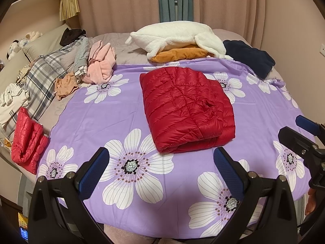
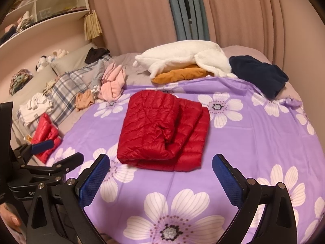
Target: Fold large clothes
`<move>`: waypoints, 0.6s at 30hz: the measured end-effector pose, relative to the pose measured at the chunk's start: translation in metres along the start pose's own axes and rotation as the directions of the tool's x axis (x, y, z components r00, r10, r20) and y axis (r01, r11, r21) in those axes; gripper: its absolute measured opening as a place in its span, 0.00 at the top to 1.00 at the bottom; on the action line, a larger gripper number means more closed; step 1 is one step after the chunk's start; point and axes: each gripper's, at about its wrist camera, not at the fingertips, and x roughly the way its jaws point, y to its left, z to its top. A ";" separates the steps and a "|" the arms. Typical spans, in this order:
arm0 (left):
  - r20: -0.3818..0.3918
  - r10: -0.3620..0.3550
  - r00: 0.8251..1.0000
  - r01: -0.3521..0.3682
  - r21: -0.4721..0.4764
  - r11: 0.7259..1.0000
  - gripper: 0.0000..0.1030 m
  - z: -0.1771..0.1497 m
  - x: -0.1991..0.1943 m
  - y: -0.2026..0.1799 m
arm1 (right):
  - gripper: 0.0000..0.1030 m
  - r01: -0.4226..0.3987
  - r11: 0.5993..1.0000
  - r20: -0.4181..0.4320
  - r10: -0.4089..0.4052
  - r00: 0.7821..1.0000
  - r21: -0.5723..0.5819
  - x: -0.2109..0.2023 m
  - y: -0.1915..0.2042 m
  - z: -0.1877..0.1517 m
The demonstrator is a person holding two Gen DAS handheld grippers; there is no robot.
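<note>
While red puffer jacket (image 1: 186, 109) lies folded, compact, mid purple floral sheet (image 1: 101, 118) on bed, fold looks done. Left tongs (image 1: 162, 174) and right tongs (image 2: 161, 180) both apart, empty, short of jacket. Left: unfolded pile (image 1: 81, 61) beside sheet.
</note>
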 end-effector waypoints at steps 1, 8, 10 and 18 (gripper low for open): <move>0.000 0.000 1.000 0.000 0.000 1.000 0.00 0.000 0.000 0.000 | 0.03 0.001 1.000 0.000 -0.001 1.000 0.000 0.000 -0.001 0.000; -0.001 -0.002 1.000 0.002 0.000 1.000 0.00 0.000 0.001 0.000 | 0.03 -0.002 1.000 -0.004 0.002 1.000 -0.002 -0.001 -0.003 0.000; -0.001 -0.001 1.000 0.001 0.001 1.000 0.00 0.000 0.001 0.001 | 0.03 -0.002 1.000 -0.004 0.002 1.000 -0.002 -0.001 -0.002 0.000; -0.001 -0.003 1.000 0.003 0.001 1.000 0.00 0.000 0.001 0.001 | 0.03 0.000 1.000 -0.005 0.000 1.000 -0.003 0.000 -0.001 0.000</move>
